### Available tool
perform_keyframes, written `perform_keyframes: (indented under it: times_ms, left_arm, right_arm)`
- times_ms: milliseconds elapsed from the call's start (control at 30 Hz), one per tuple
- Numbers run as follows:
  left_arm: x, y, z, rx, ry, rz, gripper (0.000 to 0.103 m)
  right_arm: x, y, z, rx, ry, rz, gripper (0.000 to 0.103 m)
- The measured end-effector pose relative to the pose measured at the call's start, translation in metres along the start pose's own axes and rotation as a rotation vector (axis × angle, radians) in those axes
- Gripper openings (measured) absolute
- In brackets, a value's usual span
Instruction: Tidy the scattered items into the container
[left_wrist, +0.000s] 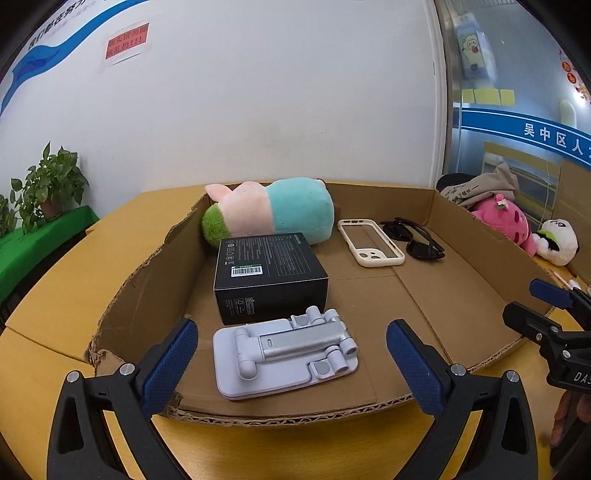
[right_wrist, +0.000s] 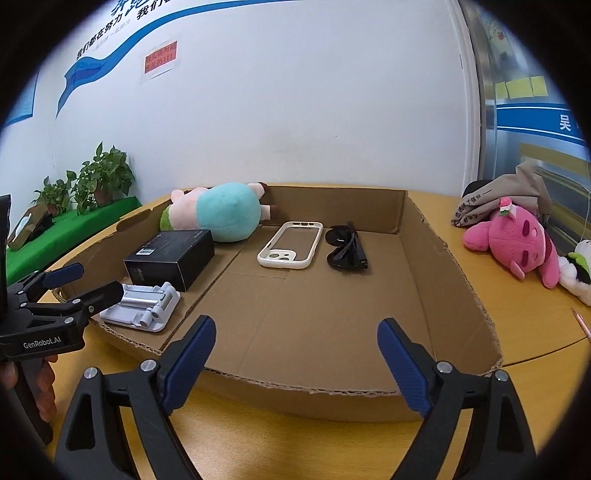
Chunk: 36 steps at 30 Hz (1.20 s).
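A shallow cardboard box (left_wrist: 424, 295) lies on the yellow table. In it are a pink and teal plush toy (left_wrist: 280, 210), a black carton (left_wrist: 269, 273), a cream phone case (left_wrist: 369, 242), black sunglasses (left_wrist: 413, 236) and a folded white phone stand (left_wrist: 288, 350). My left gripper (left_wrist: 291, 332) is open over the box's near edge. The stand lies between its fingers, and neither pad touches it. My right gripper (right_wrist: 295, 326) is open and empty over the near edge, further right, facing bare box floor (right_wrist: 314, 314). Each gripper shows in the other's view, the left gripper (right_wrist: 85, 284) and the right gripper (left_wrist: 535, 299).
Outside the box on the right lie a pink plush (right_wrist: 513, 243), a white plush (right_wrist: 580, 269), a grey cloth (right_wrist: 509, 199) and a pink pencil (right_wrist: 581, 321). Potted plants (right_wrist: 99, 181) stand on a green ledge at the left. A white wall runs behind the table.
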<state>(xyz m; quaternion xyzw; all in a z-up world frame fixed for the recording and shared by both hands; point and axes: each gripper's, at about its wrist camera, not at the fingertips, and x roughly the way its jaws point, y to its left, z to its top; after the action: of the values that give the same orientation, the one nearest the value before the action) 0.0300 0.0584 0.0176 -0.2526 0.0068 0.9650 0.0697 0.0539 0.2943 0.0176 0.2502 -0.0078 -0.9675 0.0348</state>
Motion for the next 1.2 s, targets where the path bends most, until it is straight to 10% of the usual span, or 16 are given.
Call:
perform_keyframes:
  times_ms: [1200]
  left_arm:
    - [0.0025,0.0036,-0.0020,-0.038,0.027,-0.058,0.103]
  right_arm:
    - [-0.0044,0.0037,-0.0021,0.000,0.003,0.004,0.093]
